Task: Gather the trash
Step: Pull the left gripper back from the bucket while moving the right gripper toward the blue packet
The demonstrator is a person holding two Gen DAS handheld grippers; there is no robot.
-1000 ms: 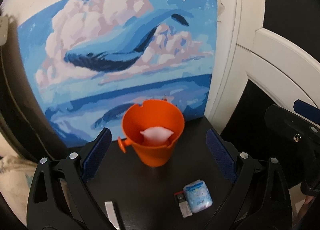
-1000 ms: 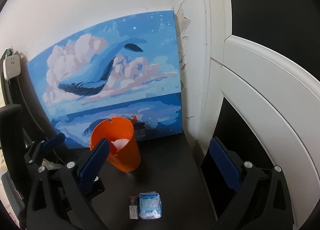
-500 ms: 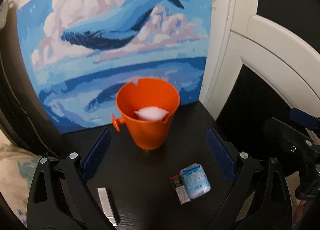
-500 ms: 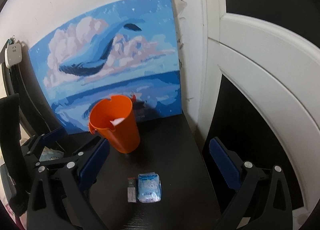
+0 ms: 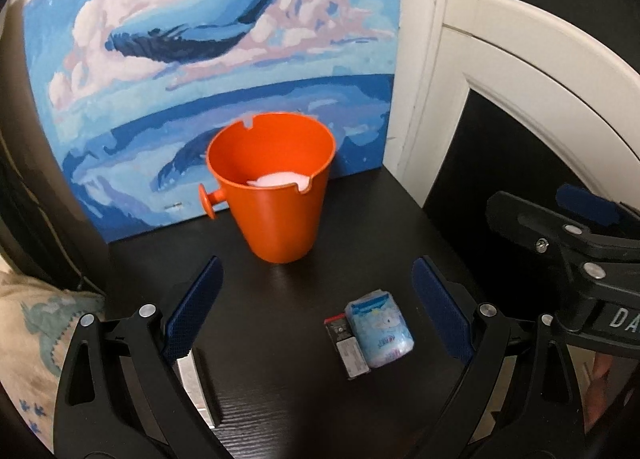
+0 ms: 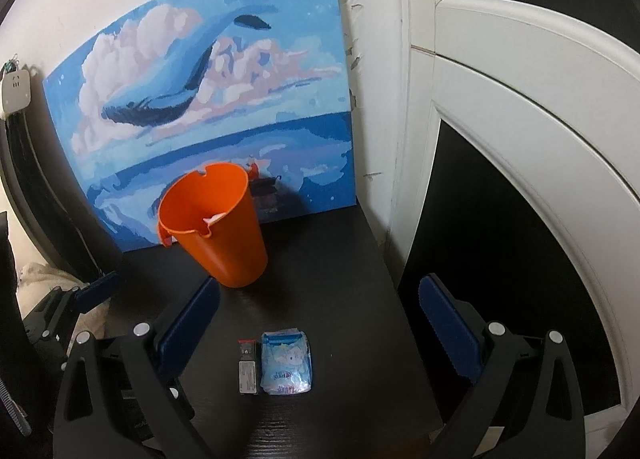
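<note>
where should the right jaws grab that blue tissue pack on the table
Grip the blue tissue pack across its two long sides, coming from above. It lies flat on the black table, and the small dark packet lies against its left side, so one jaw must slip between them.

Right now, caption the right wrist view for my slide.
Open right tongs above a blue tissue pack near an orange bucket on a dark table.

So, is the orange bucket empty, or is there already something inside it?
Not empty. The orange bucket stands upright on the black table, and a white crumpled piece shows inside, just below its rim. How full it is, I cannot tell.
</note>
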